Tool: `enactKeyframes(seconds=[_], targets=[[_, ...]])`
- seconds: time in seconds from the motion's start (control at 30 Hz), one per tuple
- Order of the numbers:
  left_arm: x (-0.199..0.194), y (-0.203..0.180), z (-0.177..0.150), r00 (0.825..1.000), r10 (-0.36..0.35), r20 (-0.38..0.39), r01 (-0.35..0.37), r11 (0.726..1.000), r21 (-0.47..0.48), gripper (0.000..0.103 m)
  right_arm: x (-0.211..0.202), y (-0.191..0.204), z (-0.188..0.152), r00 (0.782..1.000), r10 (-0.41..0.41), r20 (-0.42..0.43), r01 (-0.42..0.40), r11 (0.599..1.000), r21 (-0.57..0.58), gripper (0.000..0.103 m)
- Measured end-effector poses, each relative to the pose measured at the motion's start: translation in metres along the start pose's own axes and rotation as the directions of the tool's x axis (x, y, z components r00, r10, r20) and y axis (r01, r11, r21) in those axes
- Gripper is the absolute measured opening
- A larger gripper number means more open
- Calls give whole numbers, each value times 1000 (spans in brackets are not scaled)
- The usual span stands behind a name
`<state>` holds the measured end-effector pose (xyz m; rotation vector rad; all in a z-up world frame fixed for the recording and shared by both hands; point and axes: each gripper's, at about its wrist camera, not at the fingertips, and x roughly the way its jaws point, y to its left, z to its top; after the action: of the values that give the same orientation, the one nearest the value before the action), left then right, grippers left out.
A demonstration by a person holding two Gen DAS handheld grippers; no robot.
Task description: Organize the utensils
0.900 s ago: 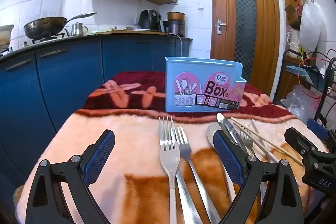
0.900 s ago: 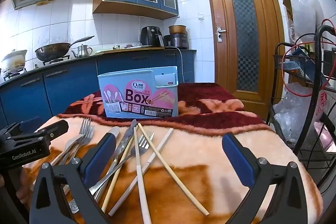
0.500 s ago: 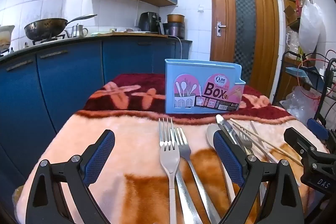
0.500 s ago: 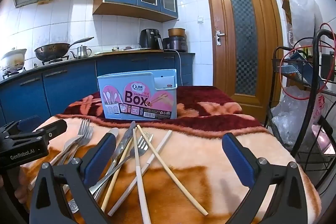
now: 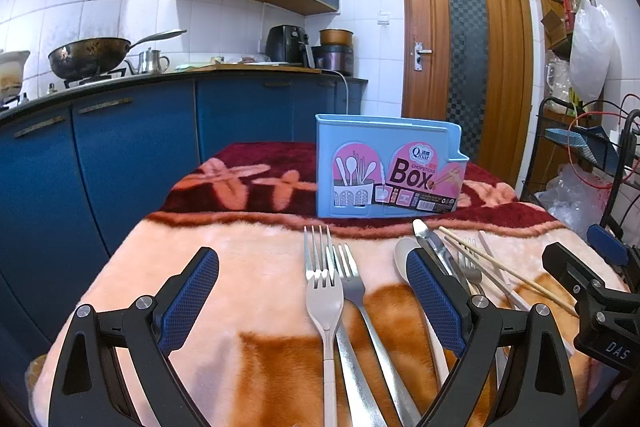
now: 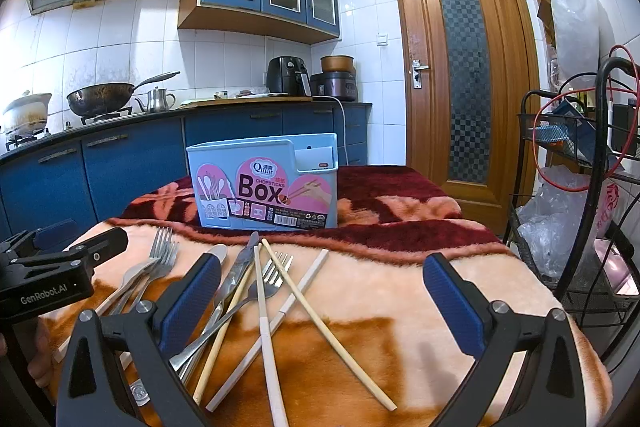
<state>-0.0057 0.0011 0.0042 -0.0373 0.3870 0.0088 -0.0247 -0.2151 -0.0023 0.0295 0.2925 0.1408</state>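
Above the blanketed desk (image 6: 460, 291) both grippers' fingers (image 5: 192, 291) gaped empty; crossed chopsticks (image 6: 320, 307) and forks (image 5: 326, 291) risked snagging together.

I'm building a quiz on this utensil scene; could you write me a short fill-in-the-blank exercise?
1. The big word printed on the blue holder is ____.
2. Both the left gripper and the right gripper hold ____.
3. The two forks between the left gripper's fingers lie ____ the holder, on the blanket.

Missing words: Box; nothing; in front of
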Motion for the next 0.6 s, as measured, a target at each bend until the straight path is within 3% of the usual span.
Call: enactKeyframes(seconds=[0.6], targets=[[0, 1, 0, 1000, 2, 0, -2, 1000, 2, 95, 0, 0, 0, 1000, 1, -2, -1, 1000, 0, 103]])
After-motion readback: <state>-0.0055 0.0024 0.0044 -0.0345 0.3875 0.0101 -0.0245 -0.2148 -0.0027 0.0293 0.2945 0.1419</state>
